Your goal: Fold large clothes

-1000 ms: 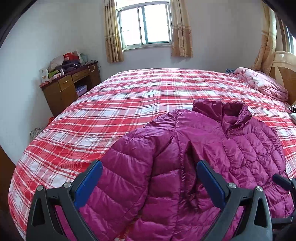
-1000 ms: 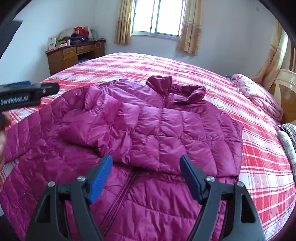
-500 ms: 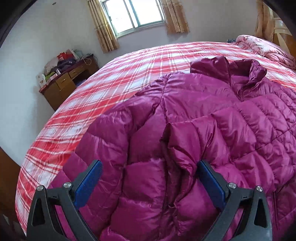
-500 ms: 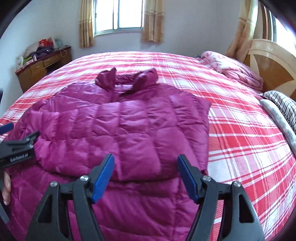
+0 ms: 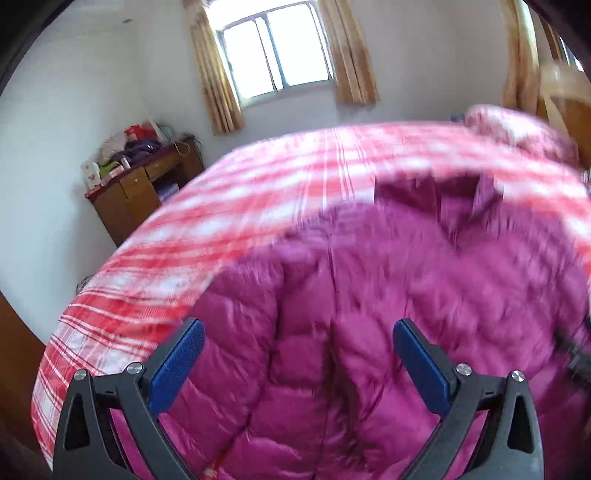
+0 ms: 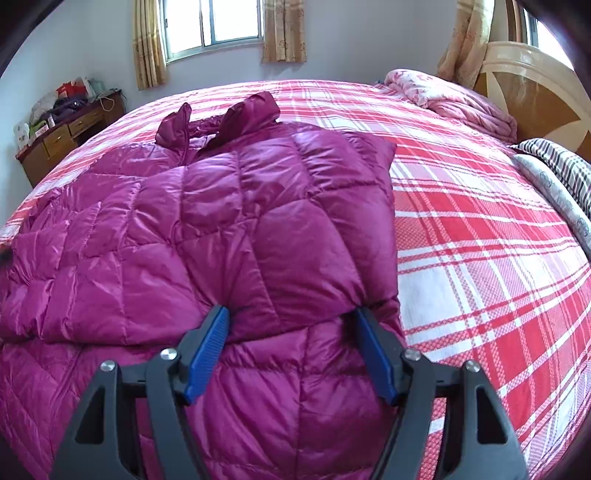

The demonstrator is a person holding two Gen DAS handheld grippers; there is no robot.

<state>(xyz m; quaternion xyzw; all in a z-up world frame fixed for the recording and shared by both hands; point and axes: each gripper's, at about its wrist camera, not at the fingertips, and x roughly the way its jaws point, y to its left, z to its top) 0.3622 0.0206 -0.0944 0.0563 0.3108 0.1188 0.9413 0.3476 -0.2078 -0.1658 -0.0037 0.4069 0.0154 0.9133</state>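
Blurred magenta puffer jacket (image 5: pixel 388 314) spread across a red plaid bed (image 5: pixel 240 206), left gripper (image 5: pixel 295 350) low and near with blue-padded jaws wide apart over it, cluttered wooden desk (image 5: pixel 136 195) far left, curtained window (image 5: pixel 277 48) beyond

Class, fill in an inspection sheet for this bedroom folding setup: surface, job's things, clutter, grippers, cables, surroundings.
Surface: bed with red plaid cover.
Job's things: magenta puffer jacket lying flat, a sleeve folded across its front.
Clutter: pink quilt bunched by the headboard; striped bedding at the edge.
Grippers: left gripper open above the jacket; right gripper pressed into a puffy fold, grip uncertain.
Cables: a thin cord on the wooden desk.
Surroundings: curtained window, white walls.
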